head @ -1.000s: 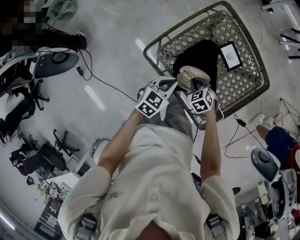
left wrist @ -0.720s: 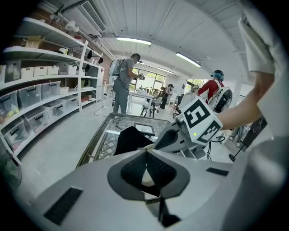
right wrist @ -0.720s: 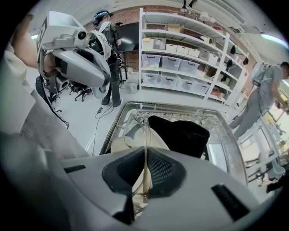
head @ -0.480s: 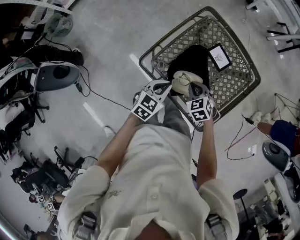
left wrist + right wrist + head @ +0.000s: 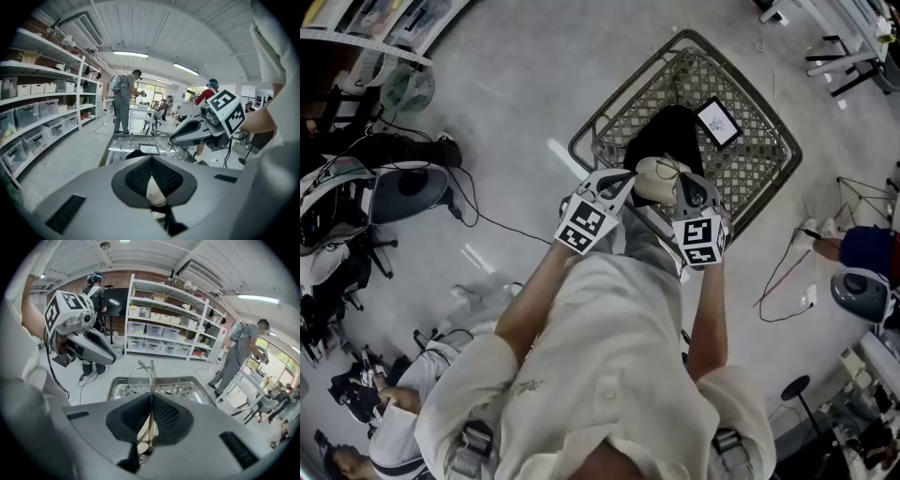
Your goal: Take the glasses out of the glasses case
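From the head view, you held both tools out in front of your white shirt, above a wire basket [image 5: 602, 122] standing on the grey floor. The left gripper [image 5: 625, 178] and the right gripper [image 5: 686, 184] met at a cream glasses case [image 5: 652, 180], which hung between their tips over the basket's near edge. Thin dark loops at the case's top were probably the glasses [image 5: 672, 169], though they were too small there to be sure. A black cloth [image 5: 670, 131] and a small framed card [image 5: 717, 122] lay inside the basket. In the left gripper view, the jaws were pressed together on a sliver of the cream case, with the right gripper reaching in from the right and storage shelves [image 5: 42, 93] along the left wall. In the right gripper view, the jaws pinched the thin metal frame of the glasses, which stood upright out of the pads. The cream case showed just behind and below them, so you could not tell whether the frame had cleared it.
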The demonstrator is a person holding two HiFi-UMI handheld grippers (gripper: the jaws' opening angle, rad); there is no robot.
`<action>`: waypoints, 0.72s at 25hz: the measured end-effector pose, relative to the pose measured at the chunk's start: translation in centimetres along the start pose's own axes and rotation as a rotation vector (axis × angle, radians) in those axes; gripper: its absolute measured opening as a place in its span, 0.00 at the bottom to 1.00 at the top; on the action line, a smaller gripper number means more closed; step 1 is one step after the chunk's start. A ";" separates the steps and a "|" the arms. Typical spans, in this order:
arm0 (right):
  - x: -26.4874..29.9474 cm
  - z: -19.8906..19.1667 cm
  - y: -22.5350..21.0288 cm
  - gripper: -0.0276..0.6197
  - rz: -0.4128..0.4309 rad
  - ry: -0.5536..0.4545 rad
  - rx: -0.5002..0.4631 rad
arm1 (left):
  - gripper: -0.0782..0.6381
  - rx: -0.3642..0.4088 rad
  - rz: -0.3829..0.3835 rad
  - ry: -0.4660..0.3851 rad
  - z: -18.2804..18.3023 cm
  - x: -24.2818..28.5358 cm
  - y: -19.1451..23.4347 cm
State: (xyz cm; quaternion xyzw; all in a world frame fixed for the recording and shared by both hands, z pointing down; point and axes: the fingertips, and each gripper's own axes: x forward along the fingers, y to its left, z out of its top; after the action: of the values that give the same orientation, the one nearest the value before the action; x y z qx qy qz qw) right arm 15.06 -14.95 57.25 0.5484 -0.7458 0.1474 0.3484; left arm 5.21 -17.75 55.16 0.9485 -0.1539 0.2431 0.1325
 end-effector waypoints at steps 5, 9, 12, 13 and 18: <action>-2.2 3.7 -1.0 0.07 -0.074 -0.075 0.032 | 0.13 0.022 0.031 -0.026 2.2 -1.0 1.4; -4.0 5.5 -1.6 0.07 -0.130 -0.133 0.080 | 0.13 0.033 0.051 -0.052 3.8 -1.5 2.1; -5.3 6.6 -2.0 0.07 -0.164 -0.172 0.099 | 0.13 0.045 0.051 -0.080 5.2 -1.9 2.1; -5.8 6.9 -2.2 0.07 -0.175 -0.182 0.104 | 0.13 0.051 0.048 -0.090 5.7 -2.1 2.1; -8.2 8.3 -3.0 0.07 -0.239 -0.223 0.130 | 0.13 0.086 0.031 -0.132 7.9 -2.7 1.4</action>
State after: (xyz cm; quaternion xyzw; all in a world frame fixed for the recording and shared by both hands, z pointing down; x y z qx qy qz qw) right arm 16.15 -15.15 45.29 0.6674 -0.6981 0.0909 0.2427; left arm 5.77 -20.94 47.39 0.9648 -0.1663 0.1884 0.0772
